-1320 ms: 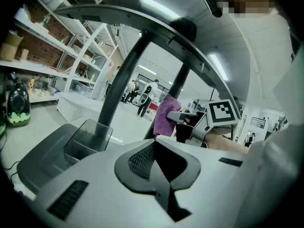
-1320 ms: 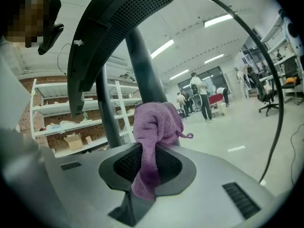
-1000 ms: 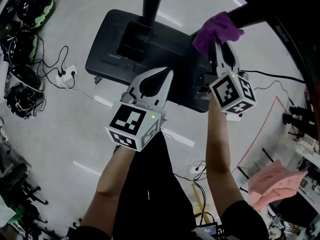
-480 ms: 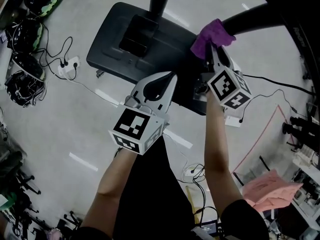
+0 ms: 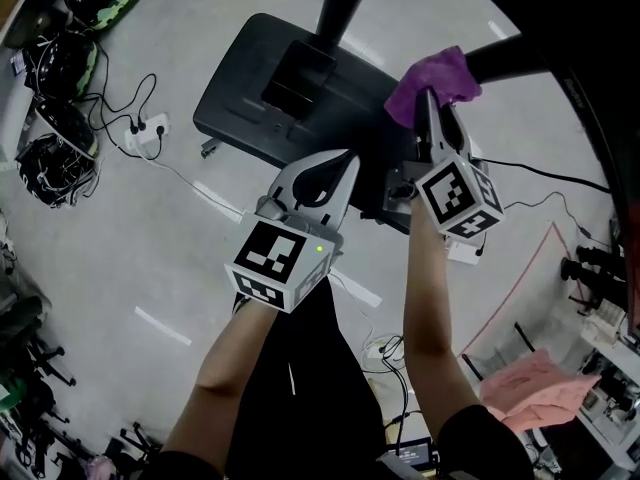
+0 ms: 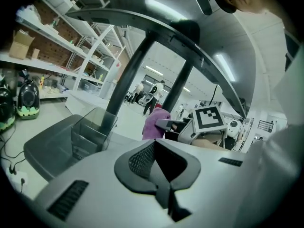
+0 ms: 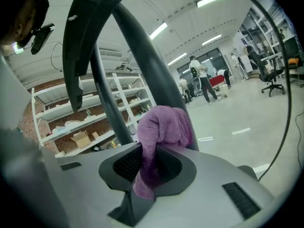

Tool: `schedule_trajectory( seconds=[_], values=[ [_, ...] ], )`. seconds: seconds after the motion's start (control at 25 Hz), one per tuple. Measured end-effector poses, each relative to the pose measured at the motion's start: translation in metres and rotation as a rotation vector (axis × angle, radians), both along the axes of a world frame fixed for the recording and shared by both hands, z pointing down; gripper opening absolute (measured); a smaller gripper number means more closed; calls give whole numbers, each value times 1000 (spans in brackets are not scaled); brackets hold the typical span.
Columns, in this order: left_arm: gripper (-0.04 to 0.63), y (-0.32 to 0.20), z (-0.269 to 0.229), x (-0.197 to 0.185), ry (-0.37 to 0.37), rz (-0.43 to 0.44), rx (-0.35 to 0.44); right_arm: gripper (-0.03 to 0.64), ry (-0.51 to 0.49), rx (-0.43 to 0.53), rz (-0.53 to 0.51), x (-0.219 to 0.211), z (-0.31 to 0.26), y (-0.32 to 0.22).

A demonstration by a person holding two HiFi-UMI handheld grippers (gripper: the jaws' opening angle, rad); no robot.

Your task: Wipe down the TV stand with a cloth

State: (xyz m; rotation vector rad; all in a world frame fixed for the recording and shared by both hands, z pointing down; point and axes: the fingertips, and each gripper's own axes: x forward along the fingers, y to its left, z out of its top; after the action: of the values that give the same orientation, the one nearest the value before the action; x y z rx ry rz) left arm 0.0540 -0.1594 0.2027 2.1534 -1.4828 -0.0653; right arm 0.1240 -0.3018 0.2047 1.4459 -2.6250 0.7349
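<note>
Right gripper: your right gripper (image 5: 428, 108), upper right of the head view, has its jaws clamped on the purple cloth (image 5: 432, 75). Most of the cloth bunches out past the tips, so a soft wad leads, not the jaw metal.

Cloth position: it sits up by the dark slanted strut (image 5: 505, 53) of the TV stand (image 5: 250, 118), above the flat base's right end. The right gripper view shows the wad (image 7: 164, 127) just in front of a post (image 7: 142, 70). It looks pressed there, though I cannot confirm contact.

Left gripper: your left gripper (image 5: 335, 163), frame centre, has its jaws together on nothing. Its own view shows only bare pads (image 6: 142, 158).

Why it is parked: it hovers over the base's near edge, apart from the cloth, probably to keep out of the wiping arm's way.

Base: the base plate (image 6: 52, 148) lies lower left in the left gripper view, apart from both tools.

Watch: cables trail across the floor (image 5: 150, 133) at left, well apart from your reach.
</note>
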Motion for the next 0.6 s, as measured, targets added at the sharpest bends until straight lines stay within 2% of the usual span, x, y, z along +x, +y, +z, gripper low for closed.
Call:
schedule_trajectory(
  seconds=[0.32,0.6],
  values=[
    [5,-3,-44,-49,-22,-9,63,91,-37,138,-75,-70,-85,11],
    [5,-7,-76,-103,-27,-45,107,91,10,258,-154,-140,-141,22]
  ],
)
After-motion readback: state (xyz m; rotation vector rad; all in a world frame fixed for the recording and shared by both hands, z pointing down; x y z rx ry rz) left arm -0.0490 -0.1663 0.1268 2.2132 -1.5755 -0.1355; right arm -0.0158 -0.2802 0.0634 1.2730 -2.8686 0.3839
